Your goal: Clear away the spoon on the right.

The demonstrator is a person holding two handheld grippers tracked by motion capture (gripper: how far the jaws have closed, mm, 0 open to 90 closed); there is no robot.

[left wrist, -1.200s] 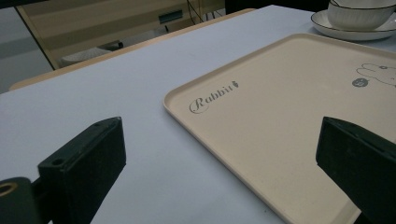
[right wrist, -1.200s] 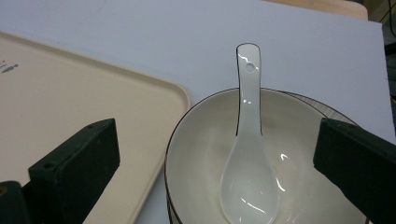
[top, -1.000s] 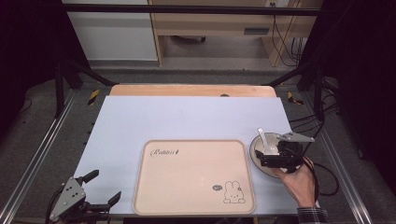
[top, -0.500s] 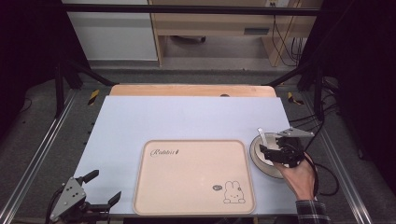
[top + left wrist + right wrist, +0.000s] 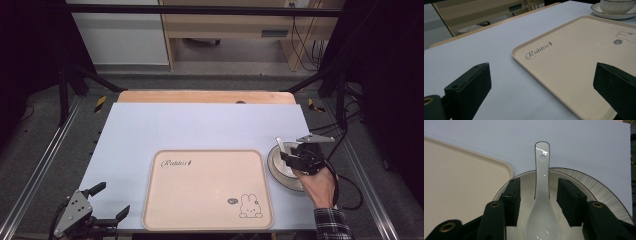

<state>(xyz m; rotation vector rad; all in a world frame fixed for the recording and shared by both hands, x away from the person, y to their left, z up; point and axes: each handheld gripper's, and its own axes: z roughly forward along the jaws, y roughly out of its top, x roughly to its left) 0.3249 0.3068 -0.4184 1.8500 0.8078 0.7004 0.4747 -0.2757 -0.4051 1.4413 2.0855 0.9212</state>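
A white bowl (image 5: 529, 185) sits on a round plate (image 5: 599, 187) with fine lines on its rim, on the right side of the pale blue worktop (image 5: 200, 125). A shiny white spoon (image 5: 541, 195) lies in the bowl, its handle sticking out over the edge. The right claw (image 5: 538, 195) has just been closing around the spoon, with a gap on each side, not pinching it yet. Just beside the plate lies a flat cream tray (image 5: 207, 187) with round corners and a rabbit drawing. The left claw (image 5: 105, 200) is spread wide.
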